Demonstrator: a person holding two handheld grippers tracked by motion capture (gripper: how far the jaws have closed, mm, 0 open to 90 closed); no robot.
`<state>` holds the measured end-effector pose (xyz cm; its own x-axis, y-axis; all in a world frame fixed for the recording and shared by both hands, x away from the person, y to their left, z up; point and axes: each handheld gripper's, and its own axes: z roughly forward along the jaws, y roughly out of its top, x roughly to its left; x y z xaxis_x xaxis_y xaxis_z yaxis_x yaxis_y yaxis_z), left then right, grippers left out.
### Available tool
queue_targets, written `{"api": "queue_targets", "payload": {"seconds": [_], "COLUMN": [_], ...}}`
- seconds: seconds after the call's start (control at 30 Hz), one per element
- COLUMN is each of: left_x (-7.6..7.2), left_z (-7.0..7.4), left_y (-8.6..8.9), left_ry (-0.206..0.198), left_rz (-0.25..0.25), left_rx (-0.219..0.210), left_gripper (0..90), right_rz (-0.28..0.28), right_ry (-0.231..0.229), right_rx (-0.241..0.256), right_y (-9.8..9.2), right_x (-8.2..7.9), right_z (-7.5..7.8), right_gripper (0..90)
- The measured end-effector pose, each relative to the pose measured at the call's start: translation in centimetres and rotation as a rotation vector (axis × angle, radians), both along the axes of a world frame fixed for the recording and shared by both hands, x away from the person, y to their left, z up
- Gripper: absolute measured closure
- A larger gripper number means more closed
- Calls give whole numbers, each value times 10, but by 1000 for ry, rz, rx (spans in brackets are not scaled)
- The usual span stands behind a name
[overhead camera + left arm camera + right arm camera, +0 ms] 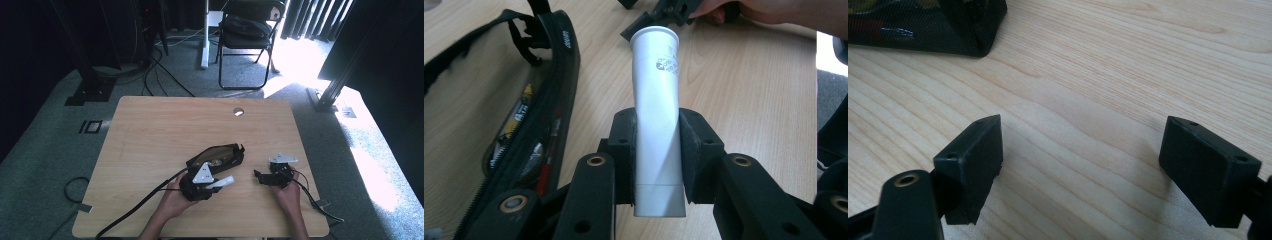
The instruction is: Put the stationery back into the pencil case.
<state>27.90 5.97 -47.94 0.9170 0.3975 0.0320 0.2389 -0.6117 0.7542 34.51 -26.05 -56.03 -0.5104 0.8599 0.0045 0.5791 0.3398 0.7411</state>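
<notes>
A white tube (pixel 656 115) with a printed mark near its far end is clamped between the pads of my left gripper (pixel 657 157), which is shut on it. From above, that white tube (pixel 222 182) sticks out to the right of my left gripper (pixel 212 185), just in front of an open black pencil case (pixel 216 156). The pencil case (pixel 499 115) lies unzipped at the left, with pens and small items inside. My right gripper (pixel 259 176) sits to the right, low over the wood, and its jaws (pixel 1083 165) stand wide open with nothing between them.
The wooden table (pixel 160 130) has a round cable hole (pixel 238 111) near its far edge. A corner of the pencil case (pixel 928 25) lies ahead-left of the right gripper. A folding chair (pixel 248 35) stands on the carpet beyond the table.
</notes>
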Motion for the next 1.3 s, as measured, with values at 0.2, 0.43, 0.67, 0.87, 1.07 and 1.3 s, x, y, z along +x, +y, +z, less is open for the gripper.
{"api": "queue_targets", "payload": {"seconds": [0.2,0.43,0.67,0.87,1.07,1.3], "left_x": [1,4,5,7,8,12], "left_z": [5,9,14,18,20,23], "left_y": [3,5,9,10,11,14], "left_ry": [-3,-9,-21,-32,-34,-39], "left_rz": [7,11,21,26,27,32], "left_rx": [-15,-19,-27,-27,-31,-39], "left_gripper": [711,711,711,711,711,710], "right_rz": [0,0,0,0,0,0], "right_ry": [0,0,0,0,0,0], "right_rx": [0,0,0,0,0,0], "right_y": [0,0,0,0,0,0], "right_x": [0,0,0,0,0,0], "right_z": [0,0,0,0,0,0], "right_gripper": [175,176,176,175,175,175]}}
